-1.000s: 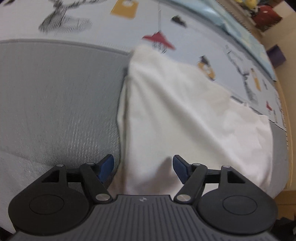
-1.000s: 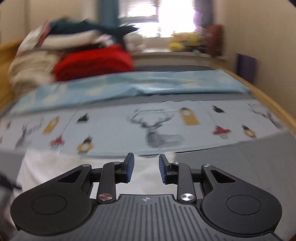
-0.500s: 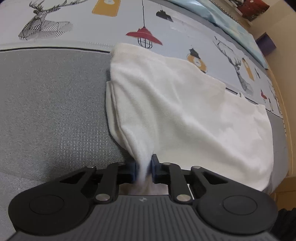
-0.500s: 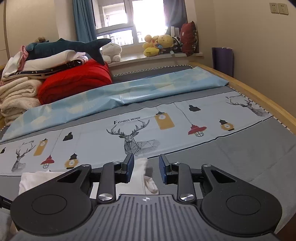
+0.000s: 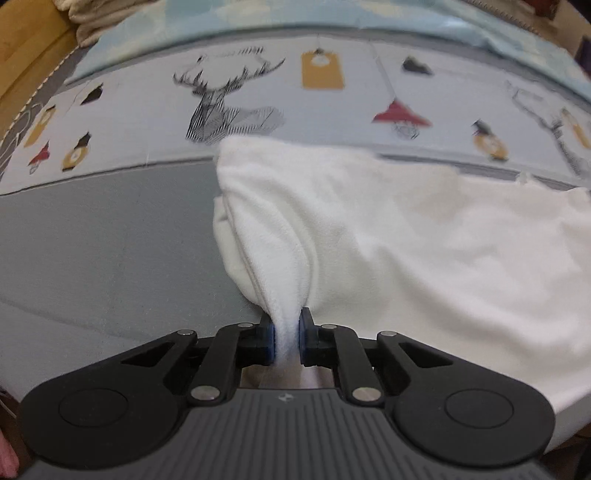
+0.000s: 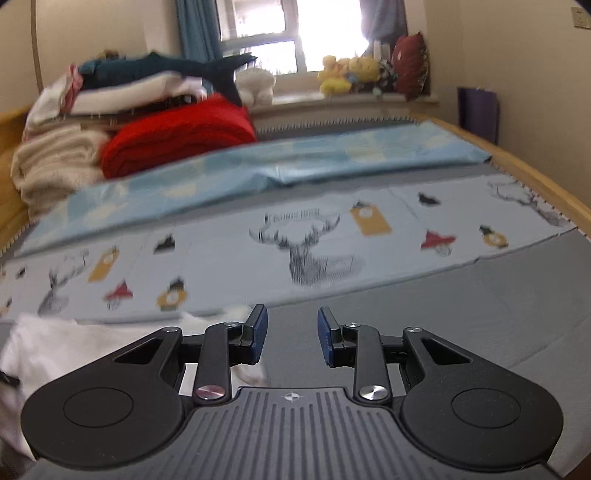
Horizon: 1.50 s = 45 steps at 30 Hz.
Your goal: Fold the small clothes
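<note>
The left tool (image 5: 287,339) is clamped on a pinched-up edge of the white garment (image 5: 388,229), which lies spread on the bed (image 5: 103,236) – a grip at the border so that side can be lifted and carried over for a fold. The right tool (image 6: 290,334) hangs beside the cloth's far edge, pads apart and empty – likely waiting to take a matching corner.

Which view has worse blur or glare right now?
Right wrist: window blown out, pile and sheet print smeared. Left wrist: even light, no glare, cloth soft, print blurred; both views barrel-distorted at the edges.
</note>
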Each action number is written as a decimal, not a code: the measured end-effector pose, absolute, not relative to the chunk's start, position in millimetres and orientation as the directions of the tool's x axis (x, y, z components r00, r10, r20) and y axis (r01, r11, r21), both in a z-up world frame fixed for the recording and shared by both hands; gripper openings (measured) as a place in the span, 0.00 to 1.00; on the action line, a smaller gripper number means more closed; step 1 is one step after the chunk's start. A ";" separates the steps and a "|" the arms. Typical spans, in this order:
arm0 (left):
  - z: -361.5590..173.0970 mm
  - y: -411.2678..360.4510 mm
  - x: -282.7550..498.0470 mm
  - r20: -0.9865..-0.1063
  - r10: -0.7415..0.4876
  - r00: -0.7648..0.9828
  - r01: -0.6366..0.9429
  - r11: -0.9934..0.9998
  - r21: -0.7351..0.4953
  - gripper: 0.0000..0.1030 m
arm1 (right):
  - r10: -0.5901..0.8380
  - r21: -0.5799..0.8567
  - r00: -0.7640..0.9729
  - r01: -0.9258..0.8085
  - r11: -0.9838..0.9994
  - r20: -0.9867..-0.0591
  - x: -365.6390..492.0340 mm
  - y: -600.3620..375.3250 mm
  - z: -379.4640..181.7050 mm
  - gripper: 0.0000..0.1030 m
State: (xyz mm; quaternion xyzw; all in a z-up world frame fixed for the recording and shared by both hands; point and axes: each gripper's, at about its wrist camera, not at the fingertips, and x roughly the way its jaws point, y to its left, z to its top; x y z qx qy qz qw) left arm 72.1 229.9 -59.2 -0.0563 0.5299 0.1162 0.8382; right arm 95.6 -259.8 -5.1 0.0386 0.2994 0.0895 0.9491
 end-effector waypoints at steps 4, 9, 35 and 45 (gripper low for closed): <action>-29.6 222.7 70.6 -0.866 -0.079 0.494 -0.234 0.947 -0.220 0.11 | 0.215 0.130 0.802 -0.172 0.976 -0.558 96.4 -253.8 -4.5 0.31; 1.0 168.2 90.8 -0.771 -0.330 0.545 -0.128 0.876 -0.465 0.11 | 0.218 0.135 0.801 -0.172 0.976 -0.558 97.3 -258.7 -3.7 0.31; -0.1 82.0 119.9 -0.786 -0.411 0.462 0.003 0.887 -0.461 0.31 | 0.370 0.305 0.686 -0.222 0.926 -0.627 107.6 -264.6 -18.1 0.39; -5.6 121.1 82.5 -0.819 -0.368 0.439 0.044 0.920 -0.390 0.31 | 0.345 0.346 0.569 -0.110 0.932 -0.747 151.6 -209.7 -57.7 0.43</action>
